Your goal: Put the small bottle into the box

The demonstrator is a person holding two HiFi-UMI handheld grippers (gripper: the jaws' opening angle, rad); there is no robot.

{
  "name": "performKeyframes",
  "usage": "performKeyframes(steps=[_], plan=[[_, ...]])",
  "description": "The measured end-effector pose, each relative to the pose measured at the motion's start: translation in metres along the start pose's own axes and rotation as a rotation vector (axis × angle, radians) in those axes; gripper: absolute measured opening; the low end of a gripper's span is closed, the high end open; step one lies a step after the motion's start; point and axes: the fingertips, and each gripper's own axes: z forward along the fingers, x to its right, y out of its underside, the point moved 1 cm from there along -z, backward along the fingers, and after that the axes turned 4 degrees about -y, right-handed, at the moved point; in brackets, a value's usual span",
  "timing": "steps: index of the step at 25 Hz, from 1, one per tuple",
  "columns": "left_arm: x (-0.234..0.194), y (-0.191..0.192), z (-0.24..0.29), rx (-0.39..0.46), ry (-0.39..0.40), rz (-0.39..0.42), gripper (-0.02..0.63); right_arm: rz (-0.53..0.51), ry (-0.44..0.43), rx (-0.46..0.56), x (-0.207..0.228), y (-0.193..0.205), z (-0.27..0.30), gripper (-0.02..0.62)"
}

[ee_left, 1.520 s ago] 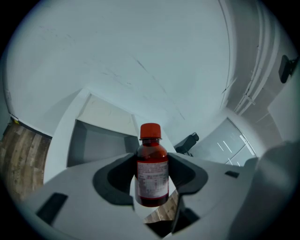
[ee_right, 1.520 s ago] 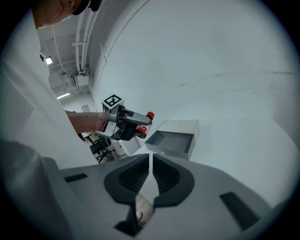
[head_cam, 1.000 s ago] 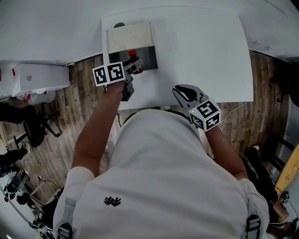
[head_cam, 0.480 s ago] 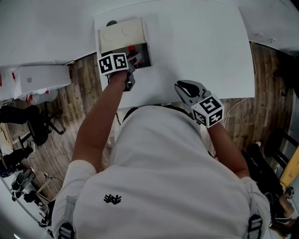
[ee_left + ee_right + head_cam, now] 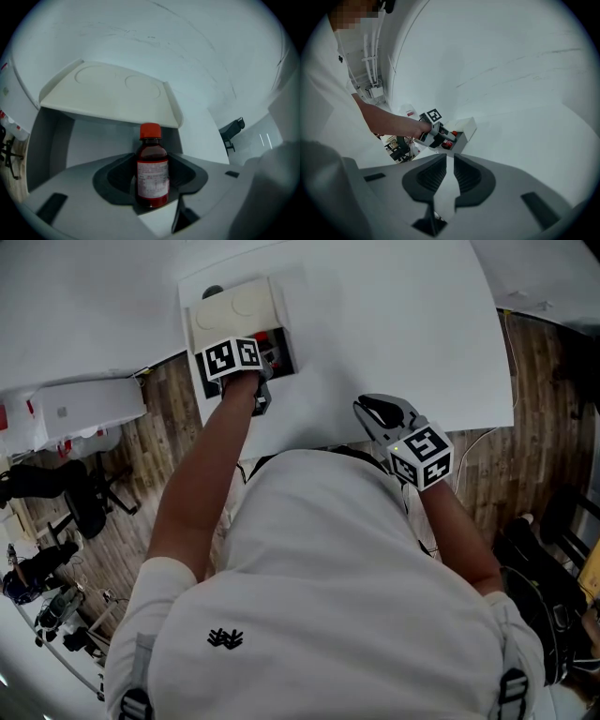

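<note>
Your left gripper (image 5: pixel 267 357) clamps wide around the small bottle (image 5: pixel 152 171), holding it upright in the mouth of the open box (image 5: pixel 49 140) for a clean set-down, while your right gripper (image 5: pixel 446 173) hangs nearly closed and empty above the tabletop (image 5: pixel 394 324).

A white rectangular table top (image 5: pixel 403 334) stood on a floor of brown wooden planks (image 5: pixel 173 442), bordered on its far side by a plain white surface (image 5: pixel 84 306) that filled the upper part of the head view. To the left, a white box-shaped cabinet (image 5: pixel 80 407) sat near a black office chair with splayed legs (image 5: pixel 70 498), and dark, cluttered equipment (image 5: pixel 47 601) lay farther along the floor. To the right, a thin pale cable (image 5: pixel 473 442) trailed across the planks near a dark seat (image 5: pixel 548 563). White pipes (image 5: pixel 370 61) ran up a white wall in the right gripper view, and soft light lay evenly over the table.
</note>
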Motion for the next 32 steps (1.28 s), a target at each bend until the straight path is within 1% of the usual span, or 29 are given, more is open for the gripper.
performKeyframes(steps=[7,12,17,22,32], plan=[[-0.005,0.004,0.011,-0.103,-0.090,0.037,0.224,0.019,-0.001,0.010,0.004,0.000,0.002,0.051],[-0.012,0.009,0.016,-0.197,-0.103,0.047,0.225,0.028,0.000,0.020,0.003,-0.002,0.009,0.051],[-0.009,0.016,0.021,-0.254,-0.100,0.062,0.229,0.034,-0.001,0.021,0.007,0.001,0.008,0.051],[-0.007,0.014,0.022,-0.273,-0.097,0.067,0.229,0.032,-0.001,0.025,0.013,-0.003,0.007,0.051],[-0.010,0.014,0.019,-0.278,-0.068,0.065,0.233,0.026,-0.014,0.022,0.009,-0.006,0.015,0.051]])
